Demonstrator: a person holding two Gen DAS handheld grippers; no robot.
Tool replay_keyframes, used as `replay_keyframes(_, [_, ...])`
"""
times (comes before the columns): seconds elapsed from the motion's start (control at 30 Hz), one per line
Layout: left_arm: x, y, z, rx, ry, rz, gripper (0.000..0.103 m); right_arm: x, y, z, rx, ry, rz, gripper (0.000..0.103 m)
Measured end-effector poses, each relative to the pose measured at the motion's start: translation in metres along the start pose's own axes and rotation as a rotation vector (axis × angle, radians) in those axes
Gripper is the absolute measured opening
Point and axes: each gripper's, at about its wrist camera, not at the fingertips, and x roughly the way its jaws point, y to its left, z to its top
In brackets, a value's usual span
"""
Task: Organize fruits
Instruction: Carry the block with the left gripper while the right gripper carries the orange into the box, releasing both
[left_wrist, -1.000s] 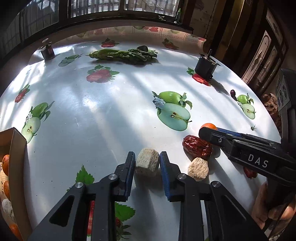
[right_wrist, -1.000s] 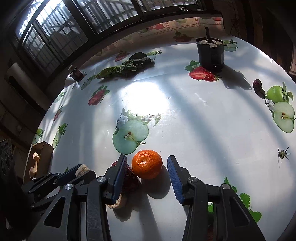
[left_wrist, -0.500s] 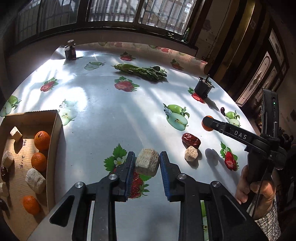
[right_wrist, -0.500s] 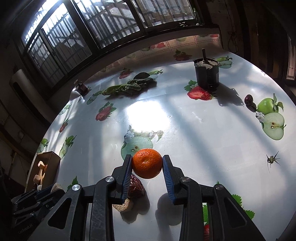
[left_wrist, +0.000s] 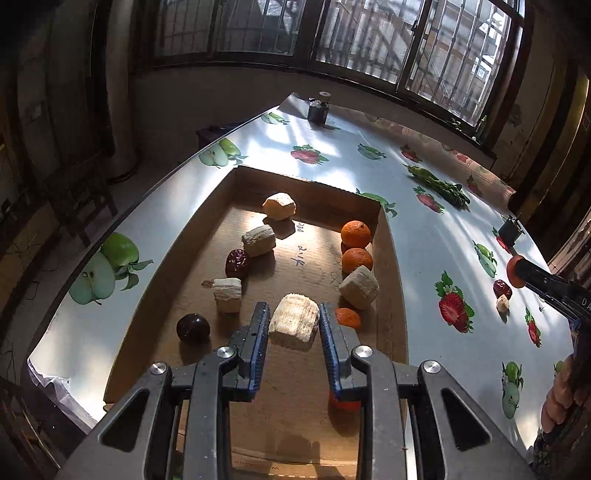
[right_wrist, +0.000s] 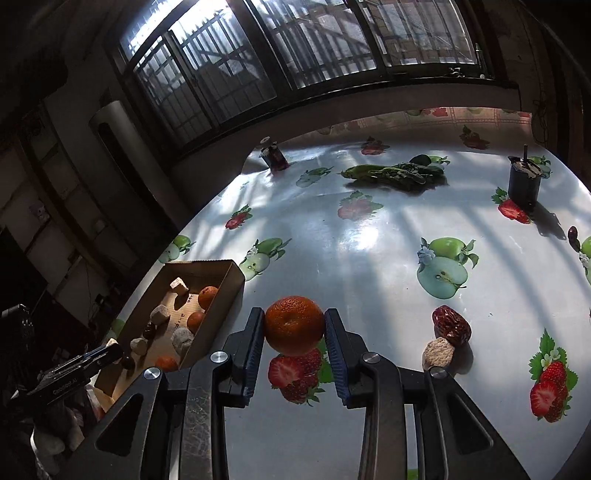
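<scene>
My left gripper (left_wrist: 291, 326) is shut on a pale beige chunk (left_wrist: 294, 320) and holds it over the near part of the cardboard box (left_wrist: 394, 280). The box holds several tangerines (left_wrist: 355, 233), beige chunks (left_wrist: 359, 287) and dark dates (left_wrist: 238, 263). My right gripper (right_wrist: 294, 334) is shut on a tangerine (right_wrist: 294, 324), held above the table to the right of the box (right_wrist: 229, 291). A red date (right_wrist: 451, 325) and a small beige chunk (right_wrist: 437, 352) lie together on the table right of that gripper.
The table (right_wrist: 369, 236) has a glossy fruit-print cloth. A bundle of green vegetables (right_wrist: 395, 172) lies at the back, a dark cup (right_wrist: 523, 184) stands back right, a small jar (right_wrist: 275, 157) back left. The table edge runs just left of the box (left_wrist: 122, 221).
My left gripper carried the beige chunk from the open table leftward to over the box. My right gripper closed on the tangerine, lifted it and moved left toward the box.
</scene>
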Motion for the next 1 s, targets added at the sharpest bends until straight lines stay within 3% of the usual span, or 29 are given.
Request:
replay_keyframes(0.23, [0.02,0.047,-0.016,-0.065,0.085,0.037,0.027,0.047,0.106,-0.044,-0.129,0.151,0.175,0.036])
replay_keyframes(0.4, [0.032,0.056,-0.019,-0.077,0.12,0.038,0.027,0.075,0.152,-0.075,-0.207,0.237,0.248,0.036])
replay_keyframes(0.6, [0.035,0.06,-0.019,-0.084,0.112,0.028,0.027,0.096,0.182,-0.102,-0.326,0.29,0.218,0.036])
replay_keyframes(1.0, [0.012,0.06,-0.017,-0.103,0.057,0.023,0.028,0.106,0.188,-0.117,-0.419,0.292,0.127,0.037])
